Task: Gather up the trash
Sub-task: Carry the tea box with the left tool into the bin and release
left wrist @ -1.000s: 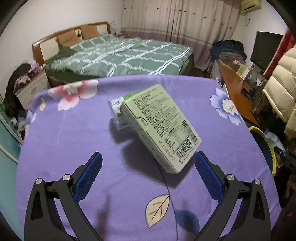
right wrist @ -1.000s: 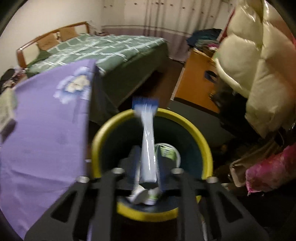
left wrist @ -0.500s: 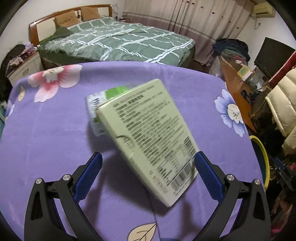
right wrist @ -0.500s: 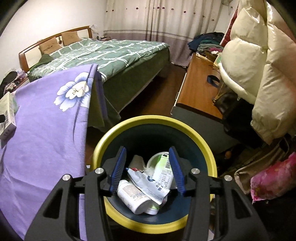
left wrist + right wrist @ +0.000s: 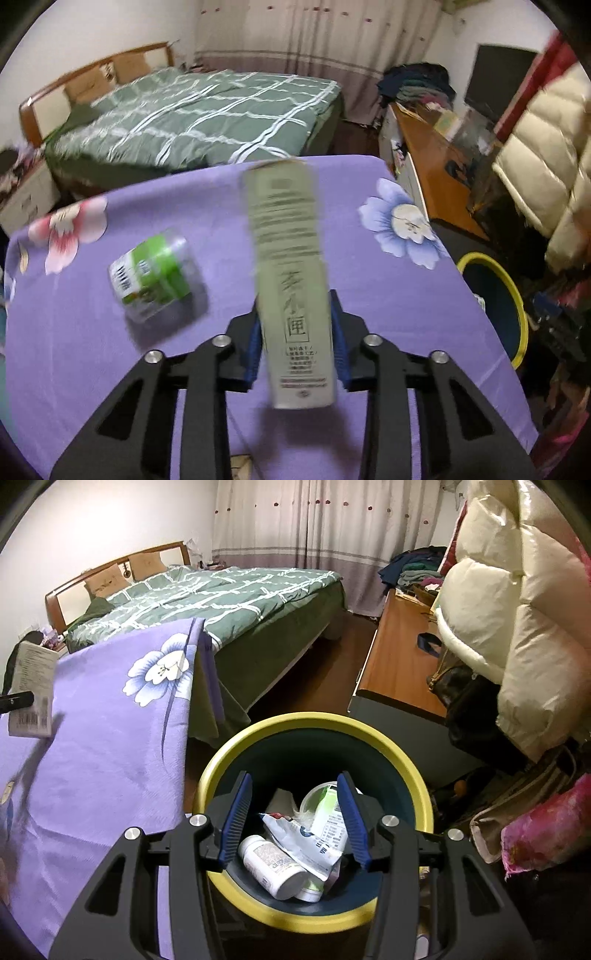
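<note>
1. Compared to a second back, the left gripper [image 5: 295,341] had just been closing its jaws, and the pale green box [image 5: 290,280] that was lying flat between its wide-open fingers was now clamped edge-on between the blue pads, up off the tablecloth [image 5: 388,306] and blurry. Over on the right side, the blue-and-white wrapper [image 5: 308,843] that was pinched in the right gripper [image 5: 295,818] had ended up in the bin.
2. Big stuff first: the purple flowered tablecloth covered the table, with a green checked bed [image 5: 207,118] behind it and a wooden desk [image 5: 400,664] off to the side.
3. The yellow-rimmed trash bin [image 5: 410,771] sat on the floor just beside the table edge, right under the right gripper.
4. The right gripper's jaws were released and partly apart, nothing between the pads, hanging over the bin's mouth.
5. The box also showed up at the far left of the right wrist view, held above the cloth.
6. A small clear tub with a green label [image 5: 155,277] lay on its side on the cloth, left of the box and apart from it.
7. Inside the bin: a white pill bottle [image 5: 273,866], the wrapper across it, and a white cup [image 5: 325,806] behind.
</note>
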`<state>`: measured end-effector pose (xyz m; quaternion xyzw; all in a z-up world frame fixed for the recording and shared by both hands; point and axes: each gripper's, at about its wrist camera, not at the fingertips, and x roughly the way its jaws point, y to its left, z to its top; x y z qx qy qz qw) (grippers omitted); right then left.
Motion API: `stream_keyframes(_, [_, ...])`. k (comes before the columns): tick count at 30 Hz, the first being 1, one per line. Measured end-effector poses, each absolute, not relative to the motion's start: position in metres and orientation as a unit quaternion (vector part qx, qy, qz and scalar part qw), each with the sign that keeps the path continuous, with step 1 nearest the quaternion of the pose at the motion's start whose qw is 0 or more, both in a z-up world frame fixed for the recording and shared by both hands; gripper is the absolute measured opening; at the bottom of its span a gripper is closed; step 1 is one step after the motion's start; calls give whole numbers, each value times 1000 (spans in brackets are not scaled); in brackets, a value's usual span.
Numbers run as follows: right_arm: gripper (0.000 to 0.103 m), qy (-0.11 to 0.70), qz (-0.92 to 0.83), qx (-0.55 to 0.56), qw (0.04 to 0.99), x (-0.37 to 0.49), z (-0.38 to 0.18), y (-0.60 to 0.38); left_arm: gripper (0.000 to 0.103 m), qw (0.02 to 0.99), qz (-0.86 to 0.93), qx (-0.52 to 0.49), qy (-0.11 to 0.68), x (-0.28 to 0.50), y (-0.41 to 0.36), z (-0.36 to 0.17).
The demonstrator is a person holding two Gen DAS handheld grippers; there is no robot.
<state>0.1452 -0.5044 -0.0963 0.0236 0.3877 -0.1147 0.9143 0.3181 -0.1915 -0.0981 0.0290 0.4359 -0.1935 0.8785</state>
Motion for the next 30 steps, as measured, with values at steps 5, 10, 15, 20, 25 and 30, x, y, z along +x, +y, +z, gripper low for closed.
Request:
stream_keyframes(5, [46, 375, -131, 27, 918, 125, -88, -518, 30, 875, -230, 66, 420, 300, -234, -83])
stream_keyframes(10, [46, 364, -157, 34, 917, 99, -80, -539, 30, 865, -284, 88, 405, 280, -287, -66])
stream_keyframes(15, [46, 360, -174, 43, 916, 76, -75, -557, 30, 843, -350, 110, 394, 261, -364, -54])
stream_keyframes(20, [46, 363, -187, 43, 912, 61, -74, -568, 30, 812, -404, 126, 402, 243, -438, -63])
stream_keyframes(25, [50, 371, -201, 43, 906, 53, -78, -574, 31, 789, -415, 152, 426, 239, -491, -96])
stream_keyframes(30, [54, 372, -205, 42, 904, 50, -77, -576, 81, 797, -394, 173, 425, 235, -503, -116])
